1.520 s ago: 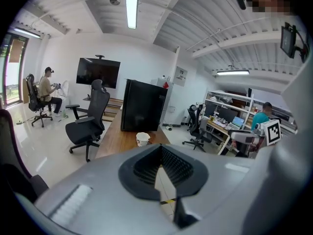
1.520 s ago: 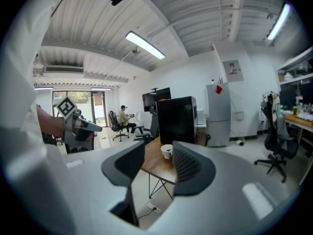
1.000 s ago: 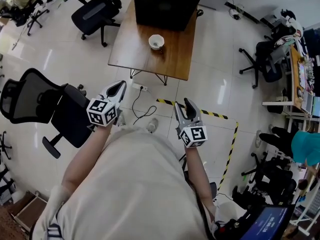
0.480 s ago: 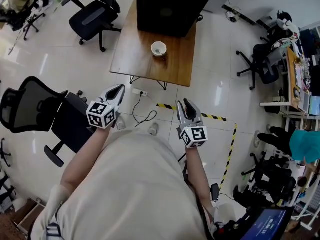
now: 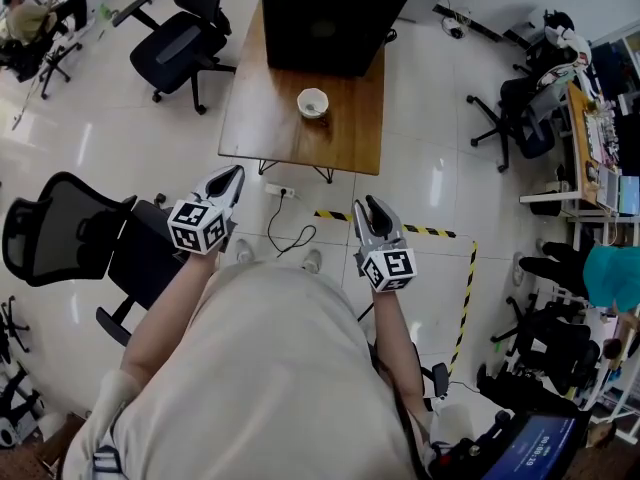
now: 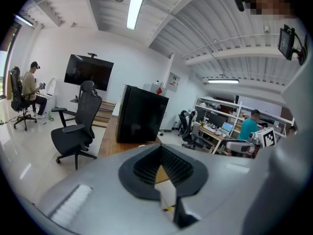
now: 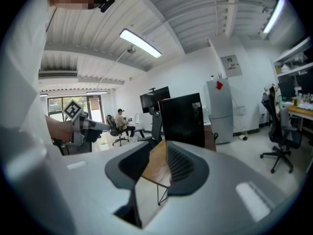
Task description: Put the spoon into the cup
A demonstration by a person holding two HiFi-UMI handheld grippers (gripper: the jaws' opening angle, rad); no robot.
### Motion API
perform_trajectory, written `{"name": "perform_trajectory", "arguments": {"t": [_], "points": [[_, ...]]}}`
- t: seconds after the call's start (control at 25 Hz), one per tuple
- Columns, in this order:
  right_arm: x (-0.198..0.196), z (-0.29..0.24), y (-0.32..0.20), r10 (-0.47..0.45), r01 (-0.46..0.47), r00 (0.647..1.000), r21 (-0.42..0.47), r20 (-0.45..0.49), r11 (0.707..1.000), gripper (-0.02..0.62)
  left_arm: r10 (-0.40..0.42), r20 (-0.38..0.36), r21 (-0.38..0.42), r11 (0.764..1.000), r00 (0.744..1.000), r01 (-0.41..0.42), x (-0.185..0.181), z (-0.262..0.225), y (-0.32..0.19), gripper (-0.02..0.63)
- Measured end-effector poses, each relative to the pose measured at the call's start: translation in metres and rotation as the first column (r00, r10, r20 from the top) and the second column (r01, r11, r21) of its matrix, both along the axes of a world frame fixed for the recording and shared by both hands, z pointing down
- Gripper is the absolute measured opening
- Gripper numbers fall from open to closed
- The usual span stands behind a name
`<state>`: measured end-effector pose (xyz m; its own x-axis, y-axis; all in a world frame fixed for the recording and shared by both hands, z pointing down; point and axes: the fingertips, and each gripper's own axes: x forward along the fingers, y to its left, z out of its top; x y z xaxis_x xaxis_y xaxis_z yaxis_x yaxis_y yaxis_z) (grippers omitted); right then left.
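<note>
white tiled floor (image 5: 425, 183), wooden table (image 5: 270, 113)

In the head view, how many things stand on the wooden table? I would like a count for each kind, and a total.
White cup: 1
Large black box: 1
Total on the wooden table: 2
</note>
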<state>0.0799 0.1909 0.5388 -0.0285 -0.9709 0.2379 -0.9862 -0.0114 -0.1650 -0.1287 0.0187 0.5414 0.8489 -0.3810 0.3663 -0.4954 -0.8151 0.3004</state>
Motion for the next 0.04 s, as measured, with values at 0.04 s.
{"name": "perform_trajectory", "arguments": {"t": [0.04], "points": [[0.0007, -0.0006, -0.0012, 0.0, 0.0, 1.0, 0.0, 0.0, 1.0, 0.11, 0.001, -0.001, 0.005, 1.0, 1.0, -0.001, 0.0009, -0.0023, -0.0027, 0.006]]}}
